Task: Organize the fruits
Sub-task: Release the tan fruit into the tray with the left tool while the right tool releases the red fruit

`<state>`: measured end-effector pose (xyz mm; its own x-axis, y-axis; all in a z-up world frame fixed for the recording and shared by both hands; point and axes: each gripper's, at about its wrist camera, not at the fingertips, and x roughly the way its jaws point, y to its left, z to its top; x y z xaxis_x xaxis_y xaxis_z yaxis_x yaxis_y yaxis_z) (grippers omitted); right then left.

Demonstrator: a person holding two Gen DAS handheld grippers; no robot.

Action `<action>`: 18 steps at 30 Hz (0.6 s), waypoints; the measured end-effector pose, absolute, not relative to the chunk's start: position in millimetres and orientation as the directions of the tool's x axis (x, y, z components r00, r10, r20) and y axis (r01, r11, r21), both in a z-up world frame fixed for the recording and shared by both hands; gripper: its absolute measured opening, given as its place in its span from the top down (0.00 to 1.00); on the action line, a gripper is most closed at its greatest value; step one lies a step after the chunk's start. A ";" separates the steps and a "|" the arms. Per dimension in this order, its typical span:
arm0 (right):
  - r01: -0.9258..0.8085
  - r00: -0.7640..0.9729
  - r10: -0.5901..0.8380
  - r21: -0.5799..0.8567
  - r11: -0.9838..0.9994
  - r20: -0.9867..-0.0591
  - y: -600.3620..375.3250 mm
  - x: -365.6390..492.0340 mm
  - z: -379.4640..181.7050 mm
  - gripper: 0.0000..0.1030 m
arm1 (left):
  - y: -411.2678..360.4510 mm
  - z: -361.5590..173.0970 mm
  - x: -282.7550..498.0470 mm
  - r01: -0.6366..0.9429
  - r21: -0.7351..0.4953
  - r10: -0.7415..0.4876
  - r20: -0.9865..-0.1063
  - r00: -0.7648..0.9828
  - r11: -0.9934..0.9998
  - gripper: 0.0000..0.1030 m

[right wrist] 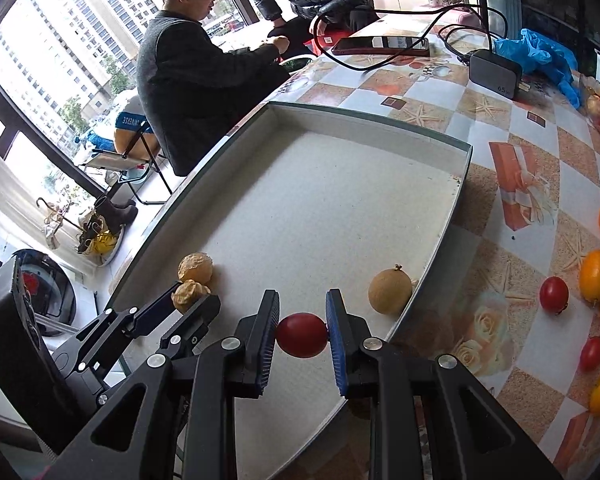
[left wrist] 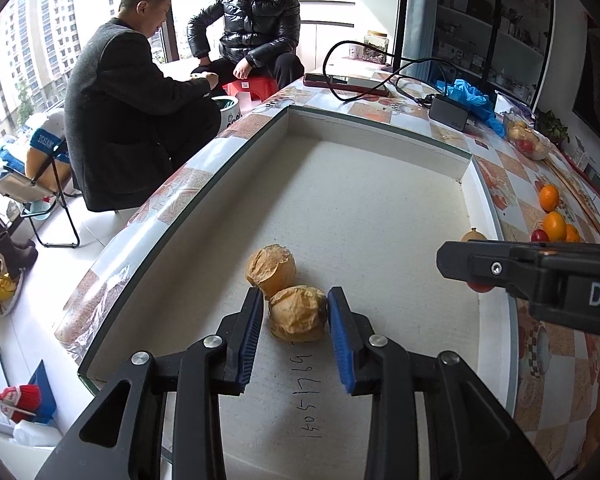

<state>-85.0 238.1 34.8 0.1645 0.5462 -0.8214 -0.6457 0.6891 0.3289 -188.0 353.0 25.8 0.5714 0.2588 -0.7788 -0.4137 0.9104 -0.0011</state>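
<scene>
Grey felt lines the shallow rectangular tray [left wrist: 380, 208], and every place here is given from that tray. Inside it, near its front edge on the left, two wrinkled tan-brown husked fruits [left wrist: 271, 270] lie touching; the nearer wrinkled fruit [left wrist: 298, 314] sits between the blue-padded fingers of the left gripper [left wrist: 296, 320], whose jaws stand slightly apart from it, with a sliver of daylight on the left side, so I judge it released rather than clamped. The right gripper [right wrist: 302, 334] is closed on a small round red cherry tomato [right wrist: 302, 335], pads pressing both its sides, and holds it above the tray's front part, right of the wrinkled pair. A smooth tan round fruit with a stem nub [right wrist: 390, 290] rests against the tray's right wall, just beyond and right of the tomato. Outside the tray to the right, on the patterned tablecloth, wait more red cherry tomatoes [right wrist: 554, 294] and several orange citrus fruits [right wrist: 596, 276], all nearer the right hand than the left. The tomato is nearly round, so no long axis matters; the coming move seems to turn on setting it down on the open felt below the jaws, clear of the tan fruit. How far the tomato hangs above the felt is hard to judge. In the left wrist view the right gripper hides most of it, and some citrus is cut off at the frame's edge.
</scene>
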 end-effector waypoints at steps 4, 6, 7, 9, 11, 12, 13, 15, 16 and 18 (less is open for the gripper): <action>-0.639 0.150 0.540 0.335 0.692 -0.829 238.6 -83.2 30.8 0.75 | 357.4 21.6 -188.9 -0.429 0.010 0.277 -0.778 0.564 0.903 0.39; -0.637 0.149 0.538 0.335 0.694 -0.830 237.8 -82.3 30.3 0.75 | 360.8 18.8 -188.3 -0.432 0.006 0.272 -0.785 0.557 0.902 0.33; -0.636 0.150 0.536 0.334 0.696 -0.831 237.6 -82.0 30.4 0.75 | 362.0 17.9 -188.5 -0.435 0.009 0.276 -0.785 0.555 0.900 0.31; -0.643 0.143 0.566 0.359 0.677 -0.812 236.4 -81.9 33.2 0.44 | 363.2 17.5 -188.5 -0.438 0.005 0.275 -0.785 0.556 0.899 0.25; -0.645 0.166 0.586 0.362 0.673 -0.793 235.1 -85.9 41.2 0.01 | 364.5 18.1 -189.0 -0.440 -0.002 0.270 -0.788 0.554 0.898 0.22; -0.649 0.195 0.586 0.345 0.678 -0.786 233.9 -88.4 46.6 0.01 | 364.4 18.7 -189.1 -0.443 -0.001 0.271 -0.790 0.550 0.897 0.22; -0.653 0.217 0.581 0.326 0.684 -0.784 232.6 -90.1 51.4 0.01 | 364.2 19.4 -189.3 -0.444 0.000 0.271 -0.792 0.548 0.896 0.22; -0.650 0.249 0.578 0.308 0.694 -0.778 226.8 -91.2 59.2 0.01 | 362.3 21.8 -189.8 -0.442 0.002 0.271 -0.792 0.547 0.897 0.22; -0.642 0.267 0.573 0.301 0.705 -0.775 221.8 -90.8 62.2 0.01 | 361.0 23.6 -190.3 -0.438 0.001 0.269 -0.791 0.550 0.899 0.22; -0.618 0.299 0.560 0.290 0.731 -0.773 208.1 -88.0 65.6 0.01 | 356.6 28.3 -190.5 -0.429 0.001 0.266 -0.786 0.558 0.903 0.22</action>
